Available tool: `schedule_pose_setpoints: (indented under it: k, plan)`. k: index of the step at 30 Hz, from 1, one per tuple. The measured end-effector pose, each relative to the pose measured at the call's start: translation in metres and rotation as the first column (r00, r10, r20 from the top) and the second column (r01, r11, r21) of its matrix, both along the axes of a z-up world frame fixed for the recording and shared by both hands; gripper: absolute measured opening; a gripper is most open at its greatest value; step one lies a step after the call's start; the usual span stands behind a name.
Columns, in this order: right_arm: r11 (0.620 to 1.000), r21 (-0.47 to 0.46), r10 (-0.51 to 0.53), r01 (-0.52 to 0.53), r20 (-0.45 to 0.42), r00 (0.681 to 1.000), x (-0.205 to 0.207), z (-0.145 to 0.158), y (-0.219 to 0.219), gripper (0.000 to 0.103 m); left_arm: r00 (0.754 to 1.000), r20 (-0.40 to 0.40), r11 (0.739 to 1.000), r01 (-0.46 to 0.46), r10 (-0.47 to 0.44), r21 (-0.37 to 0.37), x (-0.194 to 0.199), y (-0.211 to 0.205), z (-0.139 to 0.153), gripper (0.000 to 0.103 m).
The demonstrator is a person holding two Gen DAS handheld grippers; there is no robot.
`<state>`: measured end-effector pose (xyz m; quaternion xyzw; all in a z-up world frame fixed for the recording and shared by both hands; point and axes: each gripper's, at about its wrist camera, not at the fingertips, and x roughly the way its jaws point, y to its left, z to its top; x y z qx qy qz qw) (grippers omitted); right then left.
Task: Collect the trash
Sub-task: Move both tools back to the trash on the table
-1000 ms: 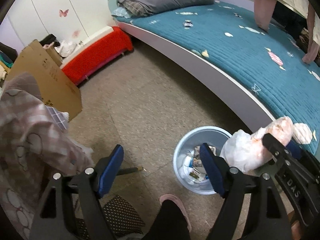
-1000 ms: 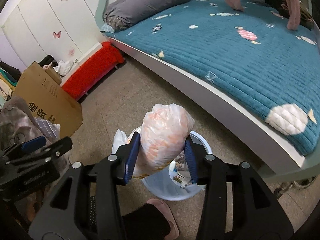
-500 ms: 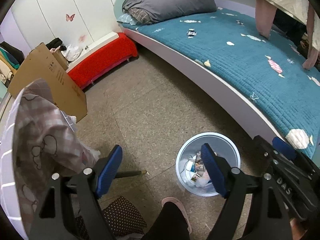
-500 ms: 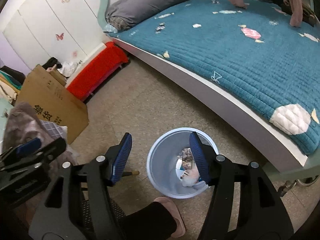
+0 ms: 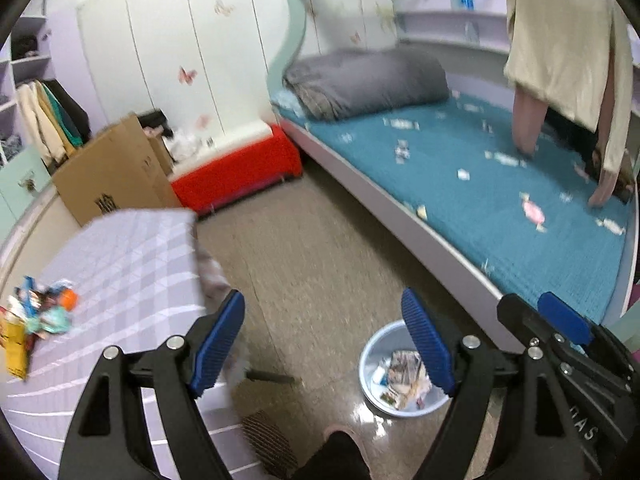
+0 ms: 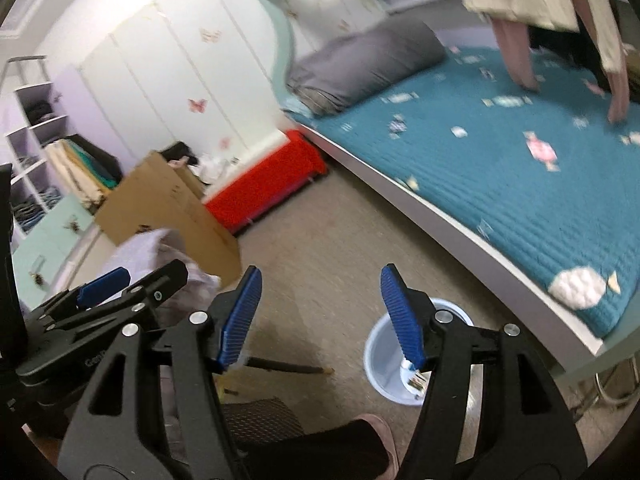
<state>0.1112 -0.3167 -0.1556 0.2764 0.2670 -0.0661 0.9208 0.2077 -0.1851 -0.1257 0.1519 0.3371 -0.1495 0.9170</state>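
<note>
A pale blue bin (image 5: pixel 374 346) stands on the floor beside the bed, with wrappers and a crumpled bag inside. My left gripper (image 5: pixel 324 340) hangs open high above the floor, nothing between its blue pads. My right gripper (image 6: pixel 320 316) is above the bin (image 6: pixel 380 354); its jaws are opening and hold nothing. A heap of colourful wrappers (image 5: pixel 36 320) lies on the checked tablecloth at the left. More candy wrappers (image 5: pixel 532 210) are scattered over the teal bed cover.
A cardboard box (image 5: pixel 116 172) and a red bench (image 5: pixel 236 172) stand against the wardrobe wall. The checked table (image 5: pixel 128 264) fills the left. Another person (image 5: pixel 560 40) leans on the bed (image 5: pixel 460 280). My slippered foot (image 6: pixel 380 432) is beside the bin.
The right gripper let go of the orange-white plastic bag, which dropped into the bin. Both grippers then rose, bringing the tabletop and its wrappers into the left view.
</note>
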Motion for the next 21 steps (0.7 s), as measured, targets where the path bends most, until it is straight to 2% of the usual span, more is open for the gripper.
schedule_pose_setpoints:
  k: [4, 9, 13, 17, 21]
  plan:
    - [0.996, -0.048, 0.074, -0.071, 0.059, 0.996, -0.003, 0.04, 0.034, 0.065, 0.997, 0.083, 0.999, 0.001, 0.002, -0.035, -0.018, 0.045, 0.042, 0.086]
    - [0.974, -0.1, 0.211, -0.204, 0.066, 0.975, 0.017, 0.066, 0.099, 0.066, 0.992, 0.114, 0.997, -0.056, 0.062, -0.057, -0.023, 0.124, 0.067, 0.086]
    - [0.931, -0.143, 0.345, -0.335, 0.054, 0.937, 0.041, 0.075, 0.168, 0.066, 0.982, 0.124, 0.989, -0.141, 0.146, -0.046, -0.018, 0.187, 0.075, 0.086]
    - [0.866, -0.179, 0.477, -0.467, 0.016, 0.879, 0.072, 0.078, 0.238, 0.066, 0.966, 0.127, 0.975, -0.221, 0.223, -0.031, -0.01, 0.258, 0.074, 0.086]
    - [0.815, -0.208, 0.547, -0.541, -0.033, 0.837, 0.097, 0.075, 0.29, 0.066, 0.944, 0.101, 0.95, -0.311, 0.313, -0.034, 0.004, 0.33, 0.064, 0.086]
